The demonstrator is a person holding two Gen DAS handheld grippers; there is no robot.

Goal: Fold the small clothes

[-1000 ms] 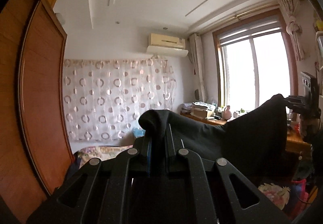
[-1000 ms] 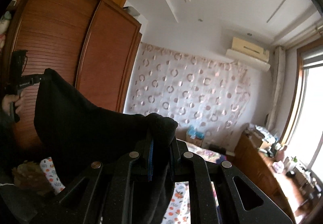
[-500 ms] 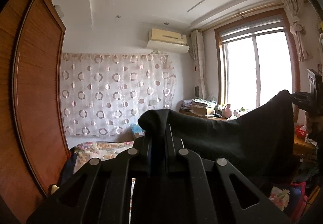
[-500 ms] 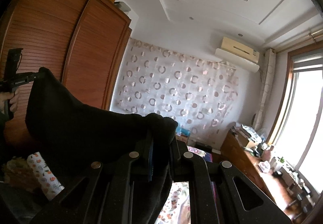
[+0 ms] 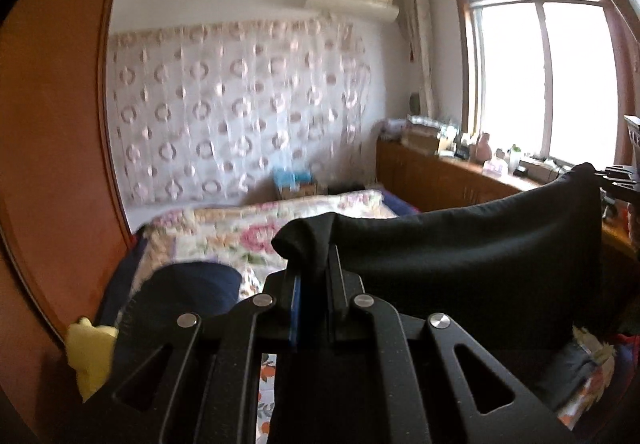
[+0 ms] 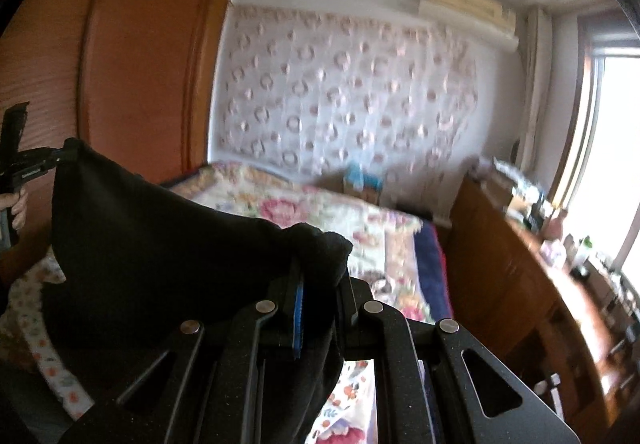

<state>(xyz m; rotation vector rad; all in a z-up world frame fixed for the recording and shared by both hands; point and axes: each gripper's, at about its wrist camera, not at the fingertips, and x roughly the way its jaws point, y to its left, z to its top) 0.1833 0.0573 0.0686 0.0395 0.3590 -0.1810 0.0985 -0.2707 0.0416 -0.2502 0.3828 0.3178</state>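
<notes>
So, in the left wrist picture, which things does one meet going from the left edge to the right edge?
Wooden wardrobe door → yellow cloth → dark blue cushion → left gripper, jaws shut on the black garment → window → right gripper, holding the garment's far corner.

Garment (image 5: 460,244) stretched between left gripper (image 5: 311,276) and right gripper (image 6: 320,284), bed (image 5: 240,224) beyond, wardrobe (image 6: 140,64) left
</notes>
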